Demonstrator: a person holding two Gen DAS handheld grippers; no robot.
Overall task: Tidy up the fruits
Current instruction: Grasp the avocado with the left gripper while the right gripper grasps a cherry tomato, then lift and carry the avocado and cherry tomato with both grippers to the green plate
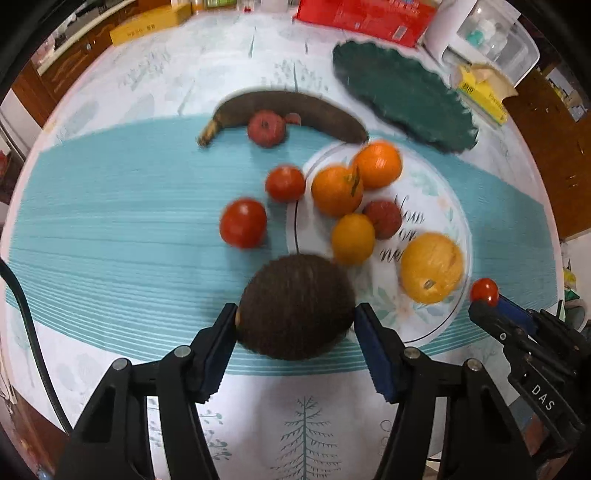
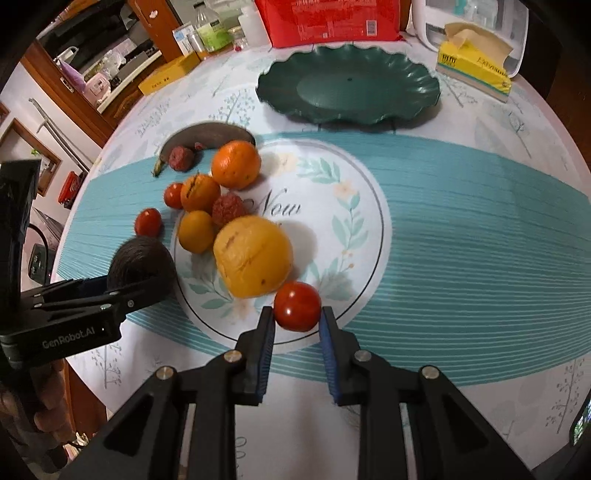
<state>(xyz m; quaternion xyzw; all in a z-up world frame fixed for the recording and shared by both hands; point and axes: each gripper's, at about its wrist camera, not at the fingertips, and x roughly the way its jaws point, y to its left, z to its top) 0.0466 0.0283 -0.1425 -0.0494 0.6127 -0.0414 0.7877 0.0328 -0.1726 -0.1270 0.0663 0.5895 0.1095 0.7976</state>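
My left gripper [image 1: 295,314] is shut on a dark brown avocado [image 1: 295,306], which also shows in the right wrist view [image 2: 142,264]. My right gripper [image 2: 297,314] is shut on a small red tomato [image 2: 297,305], seen from the left too [image 1: 484,291]. Fruits lie on the tablecloth: a big yellow orange [image 2: 253,256], two oranges [image 2: 235,164] [image 2: 199,192], a small yellow citrus [image 2: 196,231], lychees [image 2: 228,210], two tomatoes [image 1: 243,222] [image 1: 285,183] and a blackened banana [image 1: 291,109]. An empty green scalloped plate [image 2: 349,86] sits at the back.
A red box [image 2: 328,18], a yellow tissue box [image 2: 474,68], a white appliance [image 2: 476,22], bottles [image 2: 210,29] and a yellow carton [image 2: 166,79] line the table's far edge. Wooden cabinets stand at the left.
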